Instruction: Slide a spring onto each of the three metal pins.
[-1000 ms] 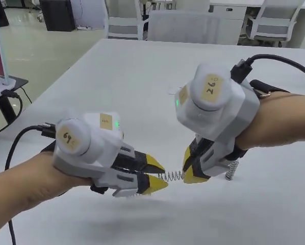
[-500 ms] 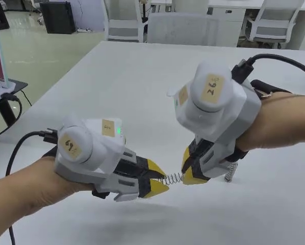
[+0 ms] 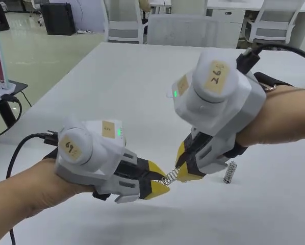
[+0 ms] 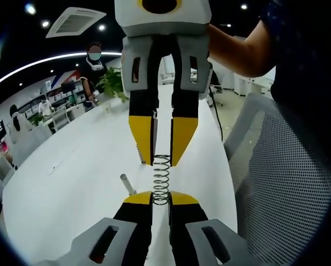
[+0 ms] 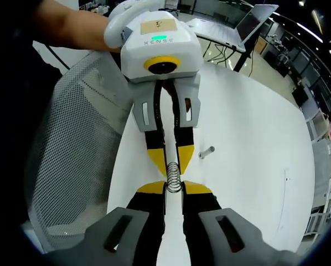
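Steel-grey coil spring point(image 3: 169, 177) spanned the gap between my left gripper point(image 3: 164, 179) and my right gripper point(image 3: 182, 168), each clamped on one end above the white table point(image 3: 132, 87), so I judged that holding both coaxial would avoid buckling.

Room is tight around the held spring point(image 3: 169, 177): the left gripper point(image 3: 160, 179) blocks one end and the right gripper point(image 3: 181, 172) the other, both clamped onto it. Beyond the spring the counter point(image 3: 117, 87) lies open up to the chairs point(image 3: 180, 28) at its far edge. Past the right gripper from the spring, a second spring point(image 3: 229, 172) stands upright in the way.
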Tool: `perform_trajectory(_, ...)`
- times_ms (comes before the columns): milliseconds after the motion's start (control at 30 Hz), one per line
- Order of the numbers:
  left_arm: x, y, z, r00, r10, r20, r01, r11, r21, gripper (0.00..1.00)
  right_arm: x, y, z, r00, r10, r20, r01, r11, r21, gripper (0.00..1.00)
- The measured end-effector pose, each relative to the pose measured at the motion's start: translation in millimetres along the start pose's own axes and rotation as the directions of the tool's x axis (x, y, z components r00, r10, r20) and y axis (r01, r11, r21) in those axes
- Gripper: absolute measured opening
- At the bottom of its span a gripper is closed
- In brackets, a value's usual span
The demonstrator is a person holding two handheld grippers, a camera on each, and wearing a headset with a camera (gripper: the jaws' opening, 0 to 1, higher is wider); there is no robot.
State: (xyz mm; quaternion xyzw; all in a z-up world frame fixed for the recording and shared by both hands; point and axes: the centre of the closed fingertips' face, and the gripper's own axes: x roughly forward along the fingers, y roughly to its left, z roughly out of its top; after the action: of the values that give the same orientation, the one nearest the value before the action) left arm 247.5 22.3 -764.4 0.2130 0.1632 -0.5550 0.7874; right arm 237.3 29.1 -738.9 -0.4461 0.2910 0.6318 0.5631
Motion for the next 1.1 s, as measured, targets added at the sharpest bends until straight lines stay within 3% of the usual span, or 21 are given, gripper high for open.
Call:
perform_trajectory(200, 0.4, 0.4, 1.6, 0.9999, 0.001, 0.01, -0.001, 1.0, -0.002, 0.02, -2.3, 0.2, 7.6, 0.9997, -0.004, 0.022, 0.004, 1.0, -0.008, 0.08)
perform_trajectory(567, -1.9, 0.9, -0.2, 0.9997, -0.001, 0.026, 0.002, 1.0, -0.019, 0.02, -0.4, -4.4, 7.1, 0.9992, -0.006, 0.041, 0.006, 1.0, 0.005, 0.09)
perform_trajectory(1100, -3.3, 1.4, -0.6, 0.999, -0.003, 0.045, 0.005, 0.999, -0.034, 0.02, 2.8, 0.4, 11.8, 0.9921, 0.034, 0.12, -0.042, 0.997, 0.062, 0.12)
